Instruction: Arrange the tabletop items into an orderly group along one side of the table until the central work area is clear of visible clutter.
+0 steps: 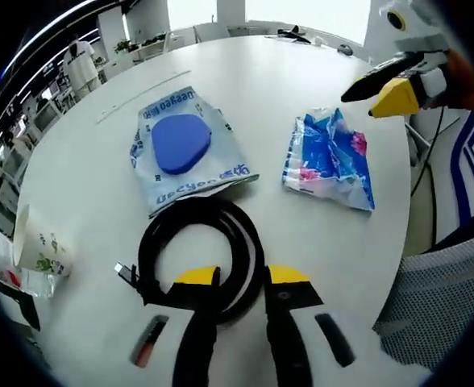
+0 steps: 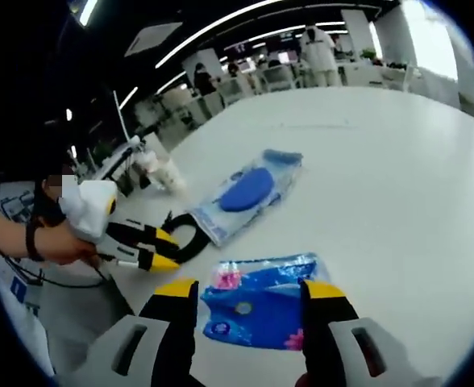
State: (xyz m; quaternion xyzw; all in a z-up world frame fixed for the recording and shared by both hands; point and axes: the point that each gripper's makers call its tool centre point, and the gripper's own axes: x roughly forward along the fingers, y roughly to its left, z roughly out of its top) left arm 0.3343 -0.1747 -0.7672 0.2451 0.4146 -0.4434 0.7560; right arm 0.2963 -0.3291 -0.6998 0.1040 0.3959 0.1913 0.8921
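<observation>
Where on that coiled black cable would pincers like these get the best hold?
Probably the near arc of the coiled black cable, from above. It lies flat on the table as a bundled ring, so the open left gripper, already straddling that side, could close across the strands together, avoiding the loose plug end.

We see the cable coil (image 1: 201, 254) nearest the counter (image 1: 301, 89) edge, the flat packet (image 1: 190, 149) just behind it, the wipes pack (image 1: 327, 157) beside that, and a paper cup (image 1: 39, 242) at the edge.

Left gripper (image 1: 243, 276) and right gripper (image 2: 249, 290) — both jaws parted, held low
</observation>
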